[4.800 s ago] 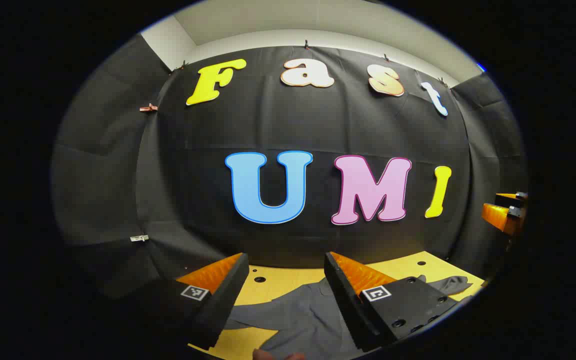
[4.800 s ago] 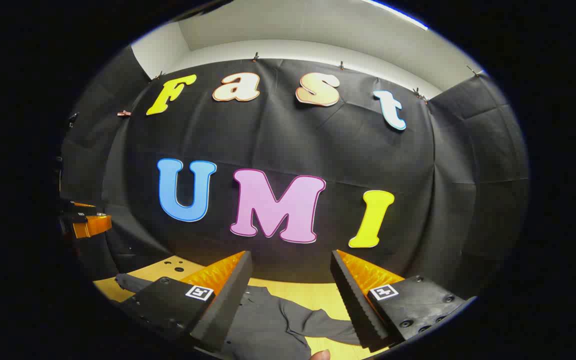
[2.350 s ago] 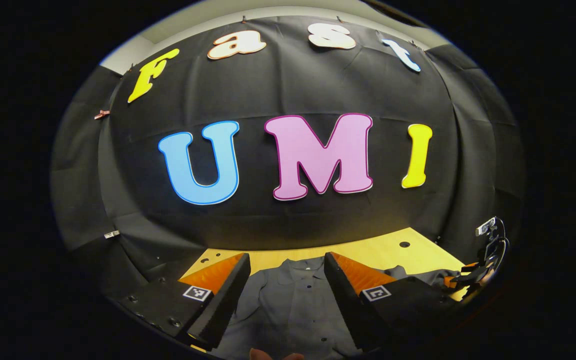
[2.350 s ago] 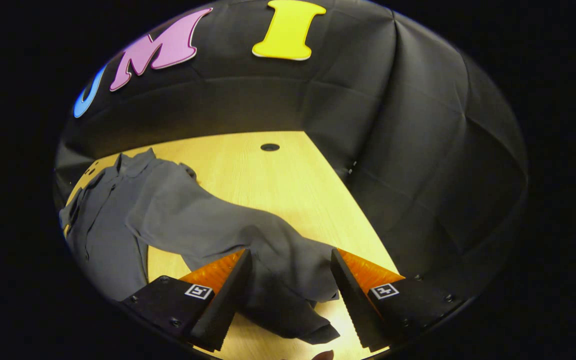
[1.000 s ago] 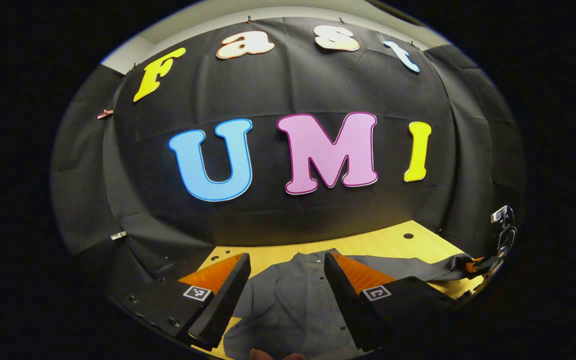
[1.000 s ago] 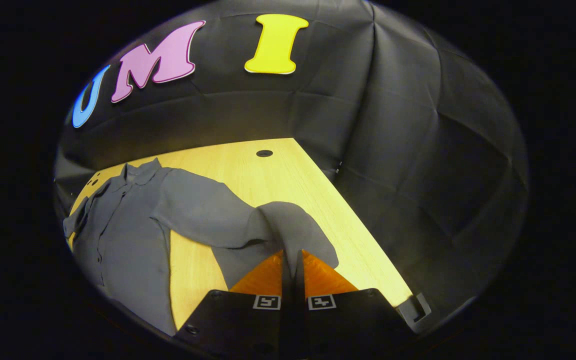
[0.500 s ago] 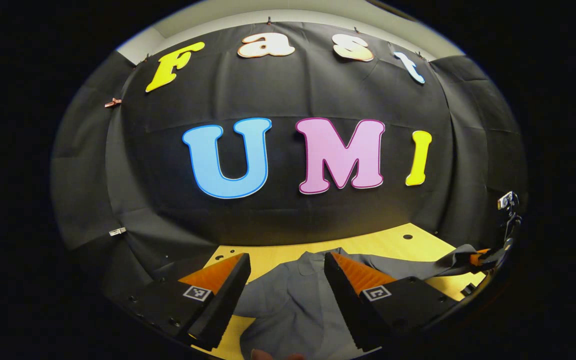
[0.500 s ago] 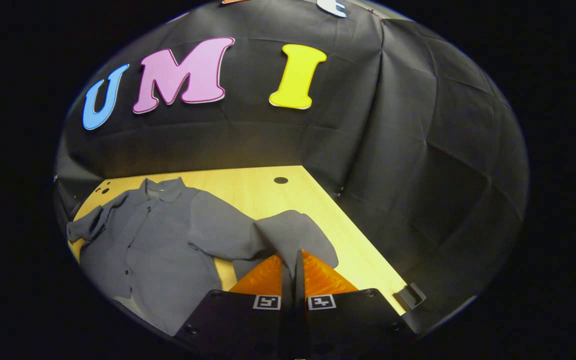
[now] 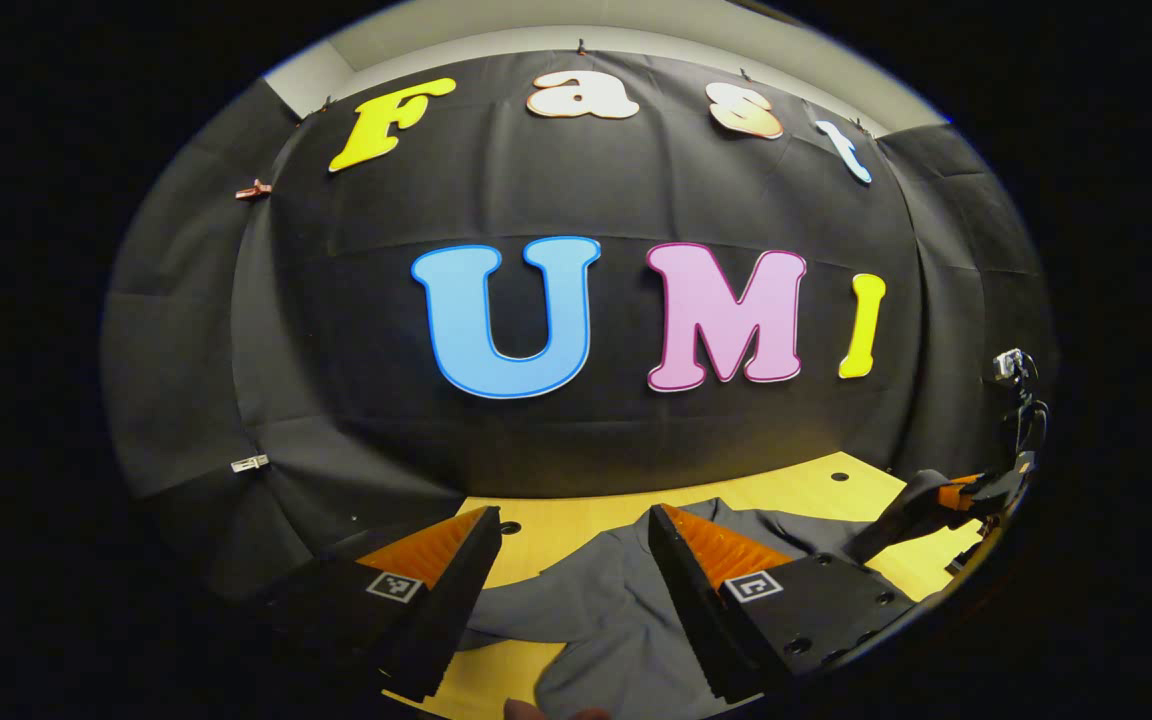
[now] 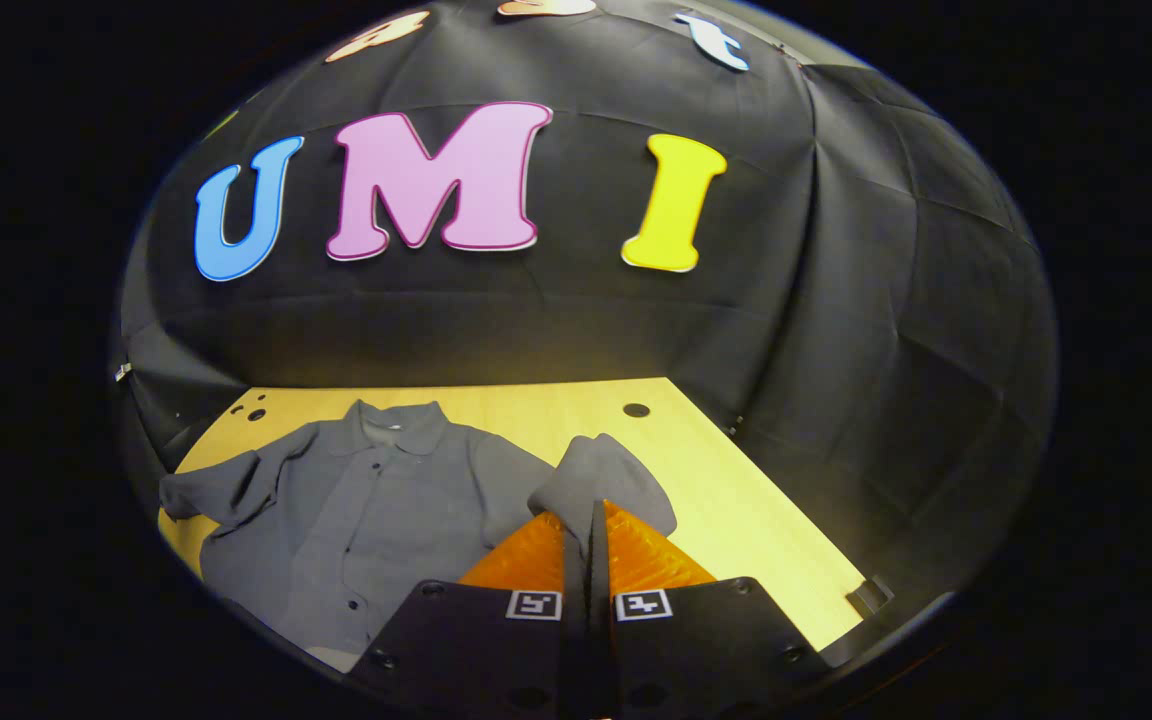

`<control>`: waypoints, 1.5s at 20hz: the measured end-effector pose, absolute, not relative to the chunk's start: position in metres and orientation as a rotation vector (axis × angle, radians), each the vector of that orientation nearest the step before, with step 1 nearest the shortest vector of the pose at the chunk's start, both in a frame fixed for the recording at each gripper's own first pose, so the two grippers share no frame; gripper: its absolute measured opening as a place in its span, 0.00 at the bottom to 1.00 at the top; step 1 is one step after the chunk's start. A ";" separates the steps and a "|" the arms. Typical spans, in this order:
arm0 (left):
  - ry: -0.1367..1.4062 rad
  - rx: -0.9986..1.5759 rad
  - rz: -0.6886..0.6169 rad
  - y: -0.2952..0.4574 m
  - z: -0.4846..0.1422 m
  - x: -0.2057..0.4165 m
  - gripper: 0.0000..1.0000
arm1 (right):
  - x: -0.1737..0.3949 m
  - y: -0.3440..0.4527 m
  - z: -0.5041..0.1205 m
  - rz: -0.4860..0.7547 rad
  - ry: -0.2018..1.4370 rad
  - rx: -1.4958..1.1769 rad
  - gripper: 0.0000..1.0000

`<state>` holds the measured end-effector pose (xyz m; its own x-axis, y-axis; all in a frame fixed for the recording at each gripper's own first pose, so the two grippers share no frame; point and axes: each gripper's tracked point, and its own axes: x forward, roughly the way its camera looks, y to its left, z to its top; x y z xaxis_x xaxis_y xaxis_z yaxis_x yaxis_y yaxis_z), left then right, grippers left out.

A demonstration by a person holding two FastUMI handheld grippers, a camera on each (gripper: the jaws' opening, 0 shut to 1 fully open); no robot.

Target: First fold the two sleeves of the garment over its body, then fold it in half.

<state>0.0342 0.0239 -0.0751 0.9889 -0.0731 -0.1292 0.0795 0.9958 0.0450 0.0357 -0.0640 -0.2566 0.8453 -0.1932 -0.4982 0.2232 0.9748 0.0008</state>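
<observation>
The right claw [image 10: 586, 530] is clenched on the end of one sleeve [image 10: 601, 480] of the grey shirt [image 10: 376, 520] and is holding it raised above the wooden surface [image 10: 736, 500]; in the left claw's view this same claw [image 9: 966, 492] is showing at 3 o'clock with the cloth hanging from it. The left claw [image 9: 576, 560] is released, its two fingers standing wide apart over the shirt without touching it.

I judge that the step in hand is the first sleeve fold. To do it well, the sleeve should be carried toward 9 o'clock in the right claw's view, across the row of buttons, and kept low so that the cloth is laying flat and not dragging the body along. The open claw could be pressing the shoulder line to keep a clean crease. Only when the cuff is resting on the chest should the grip be opened.

In the right claw's view the shirt is lying face up, its collar [image 10: 391, 415] pointing to 12 o'clock, toward the black wall, and its hem toward 6 o'clock. Its long axis is running from 12 to 6. The other sleeve [image 10: 221, 490] is lying bunched at 9 o'clock, not yet folded.
</observation>
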 end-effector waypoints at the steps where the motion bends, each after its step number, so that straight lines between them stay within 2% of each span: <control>1: 0.132 0.046 -0.068 0.035 -0.078 0.035 0.94 | 0.044 -0.052 -0.255 -0.209 0.517 0.050 0.05; 9: 0.167 0.027 0.029 0.120 -0.116 0.046 0.92 | 0.102 0.034 -0.255 -0.129 0.516 0.023 0.05; 12: 0.205 0.019 0.064 0.150 -0.143 0.052 0.94 | 0.119 0.064 -0.265 -0.104 0.534 0.035 0.05; 15: 0.252 0.019 0.096 0.176 -0.173 0.058 0.94 | 0.130 0.093 -0.284 -0.070 0.568 0.034 0.05; 16: 0.264 0.028 0.112 0.185 -0.185 0.061 0.92 | 0.134 0.106 -0.294 -0.047 0.580 0.022 0.00; 17: 0.278 0.039 0.123 0.192 -0.195 0.064 0.94 | 0.137 0.116 -0.302 -0.027 0.589 0.006 0.05; 18: 0.290 0.053 0.133 0.199 -0.206 0.066 0.92 | 0.140 0.125 -0.312 -0.011 0.601 -0.013 0.05; 19: 0.300 0.063 0.136 0.203 -0.215 0.068 0.94 | 0.142 0.136 -0.326 0.007 0.622 -0.027 0.05; 30: 0.409 0.006 0.154 0.227 -0.319 0.095 0.94 | 0.167 0.217 -0.404 0.108 0.761 -0.109 0.05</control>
